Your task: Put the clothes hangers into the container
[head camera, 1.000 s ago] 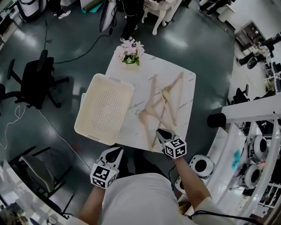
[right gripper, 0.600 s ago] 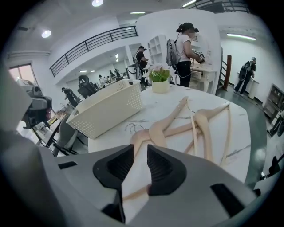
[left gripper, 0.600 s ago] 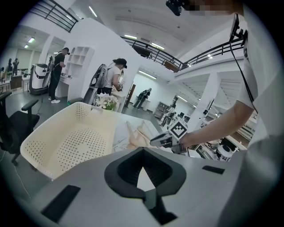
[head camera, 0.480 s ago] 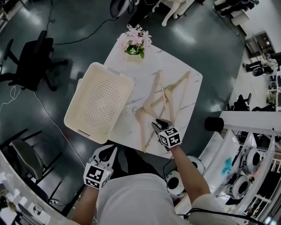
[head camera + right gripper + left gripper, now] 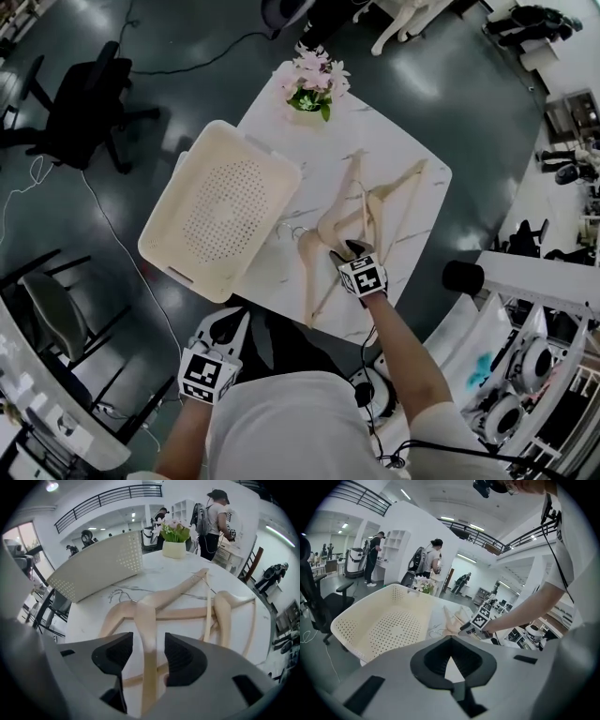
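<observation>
Several pale wooden hangers [image 5: 361, 217] lie overlapped on the white marble table [image 5: 394, 155], their wire hooks [image 5: 287, 232] pointing toward the cream perforated basket [image 5: 220, 208] on the table's left side. The basket holds nothing. My right gripper [image 5: 349, 251] points steeply down over the nearest hanger [image 5: 146, 616]. Its jaws have just been opening and straddle that hanger's arm [image 5: 145, 656] without the pads pressing on it. My left gripper [image 5: 225, 328] hangs below the table's near edge, shut and holding nothing [image 5: 450, 638]; in the left gripper view it looks toward the basket [image 5: 382, 625].
A pot of pink flowers [image 5: 314, 86] stands at the table's far corner. A black office chair [image 5: 75, 112] is on the floor at left, white equipment [image 5: 525, 375] at right. People stand in the background [image 5: 213, 517].
My right gripper has moved forward and down onto the hangers and its jaws have opened around one hanger's arm. The left gripper has stayed near the table's front edge.
</observation>
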Available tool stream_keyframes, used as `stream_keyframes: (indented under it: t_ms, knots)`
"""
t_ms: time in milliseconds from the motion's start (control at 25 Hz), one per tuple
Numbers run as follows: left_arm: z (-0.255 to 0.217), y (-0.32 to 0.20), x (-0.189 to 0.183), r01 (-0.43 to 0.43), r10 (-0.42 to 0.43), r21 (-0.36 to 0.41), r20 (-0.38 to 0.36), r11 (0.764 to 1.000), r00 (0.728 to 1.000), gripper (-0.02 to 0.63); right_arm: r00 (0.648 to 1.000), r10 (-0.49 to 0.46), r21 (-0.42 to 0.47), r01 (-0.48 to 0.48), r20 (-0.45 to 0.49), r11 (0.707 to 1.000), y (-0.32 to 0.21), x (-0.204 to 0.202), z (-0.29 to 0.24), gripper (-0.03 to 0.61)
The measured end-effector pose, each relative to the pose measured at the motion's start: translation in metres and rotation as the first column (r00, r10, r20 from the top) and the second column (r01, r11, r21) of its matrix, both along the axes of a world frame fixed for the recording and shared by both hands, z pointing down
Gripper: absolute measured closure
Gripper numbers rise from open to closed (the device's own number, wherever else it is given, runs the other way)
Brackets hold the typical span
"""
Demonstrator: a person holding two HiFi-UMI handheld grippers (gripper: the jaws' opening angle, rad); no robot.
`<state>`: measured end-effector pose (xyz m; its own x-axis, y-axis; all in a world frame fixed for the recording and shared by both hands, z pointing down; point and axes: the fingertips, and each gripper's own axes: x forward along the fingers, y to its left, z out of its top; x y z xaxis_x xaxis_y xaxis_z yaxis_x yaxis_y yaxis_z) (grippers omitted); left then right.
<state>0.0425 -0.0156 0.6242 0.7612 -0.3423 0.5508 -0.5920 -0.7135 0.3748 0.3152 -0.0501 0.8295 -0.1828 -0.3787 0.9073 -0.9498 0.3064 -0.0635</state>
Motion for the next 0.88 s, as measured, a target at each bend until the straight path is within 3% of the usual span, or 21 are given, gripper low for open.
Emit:
stream_keyframes:
  t_ms: [280, 360, 400, 880]
  knots:
    - [0.008, 0.011, 0.004, 0.025, -0.025, -0.020, 0.014, 0.999, 1.000, 0.606, 0.998, -0.040, -0.023, 0.039, -0.051, 0.999, 0.002, 0.000, 0.019, 0.365]
    - [0.008, 0.012, 0.005, 0.032, -0.032, -0.020, 0.017, 0.999, 0.999, 0.606, 0.997, -0.053, -0.013, 0.052, -0.061, 0.999, 0.002, 0.002, 0.017, 0.465]
    - [0.008, 0.013, 0.005, 0.034, -0.033, -0.020, 0.018, 0.999, 0.999, 0.606, 0.996, -0.060, -0.007, 0.060, -0.060, 0.998, 0.003, 0.002, 0.015, 0.468]
    - [-0.028, 0.032, 0.012, 0.028, -0.028, 0.036, 0.003, 0.999, 1.000, 0.606, 0.985, -0.121, 0.102, 0.109, 0.123, 0.989, 0.017, -0.042, -0.050, 0.471]
